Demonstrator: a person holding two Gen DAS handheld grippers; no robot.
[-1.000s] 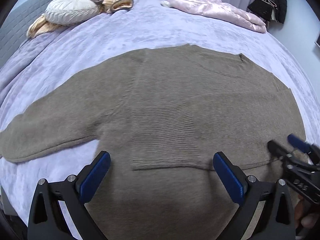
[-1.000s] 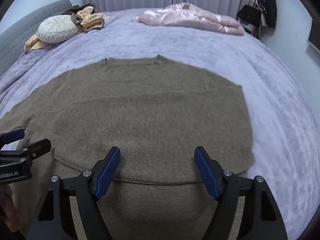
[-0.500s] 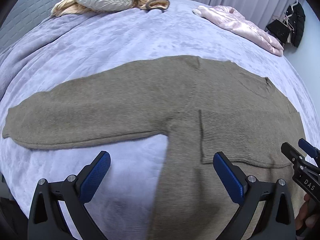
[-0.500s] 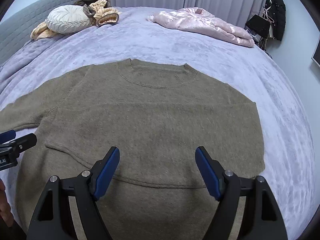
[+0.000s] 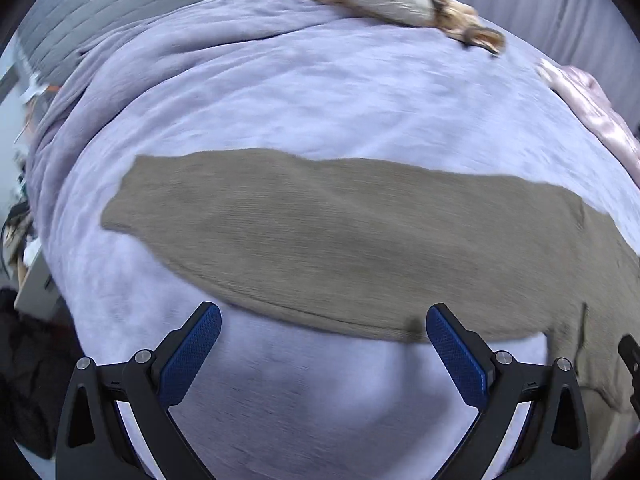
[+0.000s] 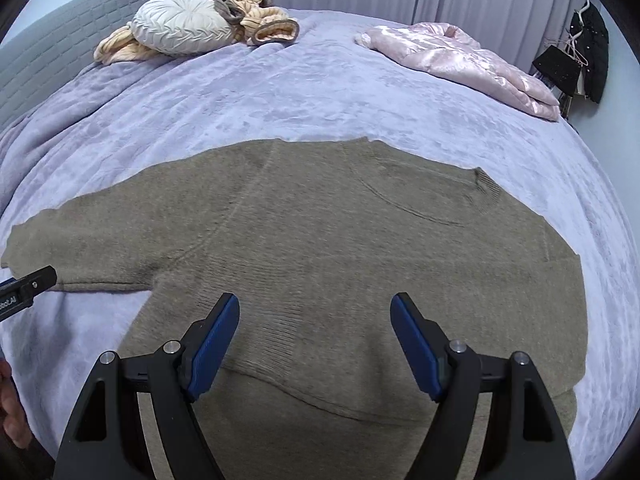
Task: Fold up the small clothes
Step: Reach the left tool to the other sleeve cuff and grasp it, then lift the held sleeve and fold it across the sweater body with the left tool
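Note:
An olive-brown knit sweater lies flat on the lilac bedspread, collar toward the far right. Its right side is folded in over the body, and its left sleeve stretches out straight to the left. My left gripper is open and empty, just in front of the sleeve's near edge over bare bedspread. My right gripper is open and empty, hovering above the sweater's lower body. The tip of the left gripper also shows at the left edge of the right wrist view.
A round cream pillow with tan knitwear beside it lies near the grey headboard. A folded pink satin jacket lies far right. Dark clothes and a bag hang by the wall. The bed's left edge drops to floor clutter.
My left gripper has swung left from the sweater's body to the outstretched sleeve. My right gripper has turned slightly left. Both stayed open; the sweater has not moved.

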